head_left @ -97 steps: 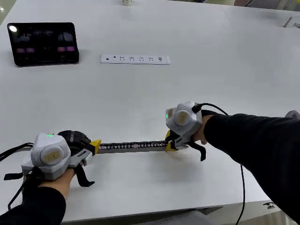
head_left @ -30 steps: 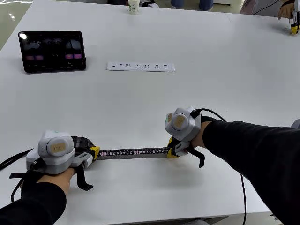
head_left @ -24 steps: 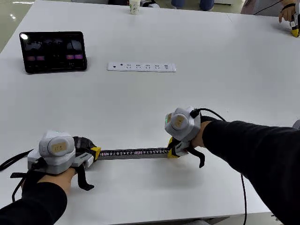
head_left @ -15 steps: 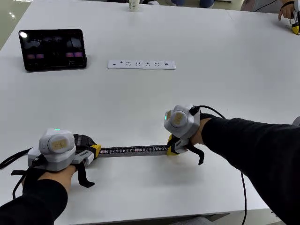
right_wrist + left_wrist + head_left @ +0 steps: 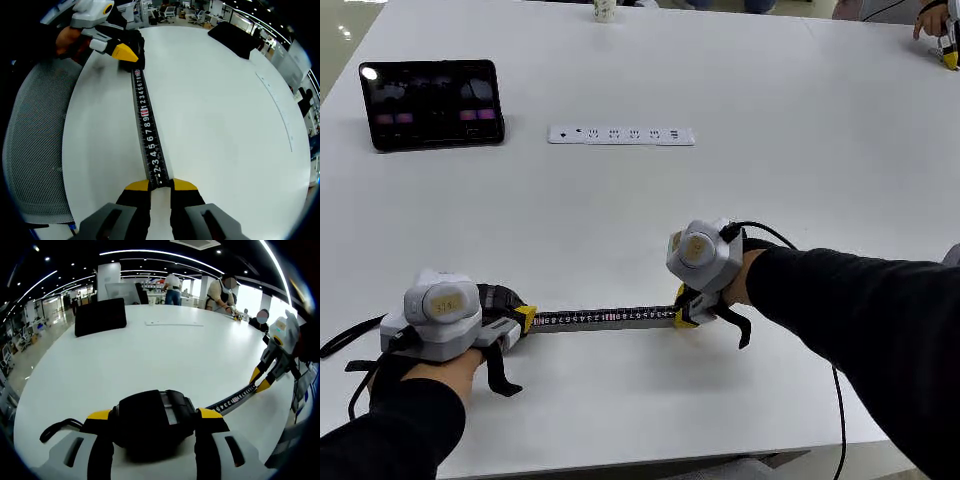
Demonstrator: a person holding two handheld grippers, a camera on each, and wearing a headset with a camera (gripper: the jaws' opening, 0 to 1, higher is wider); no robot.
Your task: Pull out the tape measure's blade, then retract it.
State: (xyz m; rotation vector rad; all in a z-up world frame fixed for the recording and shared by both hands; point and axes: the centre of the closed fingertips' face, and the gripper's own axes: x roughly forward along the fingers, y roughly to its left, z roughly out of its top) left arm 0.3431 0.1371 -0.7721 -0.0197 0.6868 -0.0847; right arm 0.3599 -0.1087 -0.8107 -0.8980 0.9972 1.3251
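The hook end of the blade point(image 5: 148, 140) is covered between the jaws of the right gripper point(image 5: 160, 186). The lower part of the tape measure case point(image 5: 152, 412) is hidden between the jaws of the left gripper point(image 5: 155, 416). Far beyond both, a cup point(image 5: 605, 8) is cut by the head view's top edge; the tablet point(image 5: 430, 100) screen is too small to read.

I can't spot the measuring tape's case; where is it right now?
In the head view, the case sits at the near left of the table, clamped in the left gripper, with the blade running right to the right gripper.
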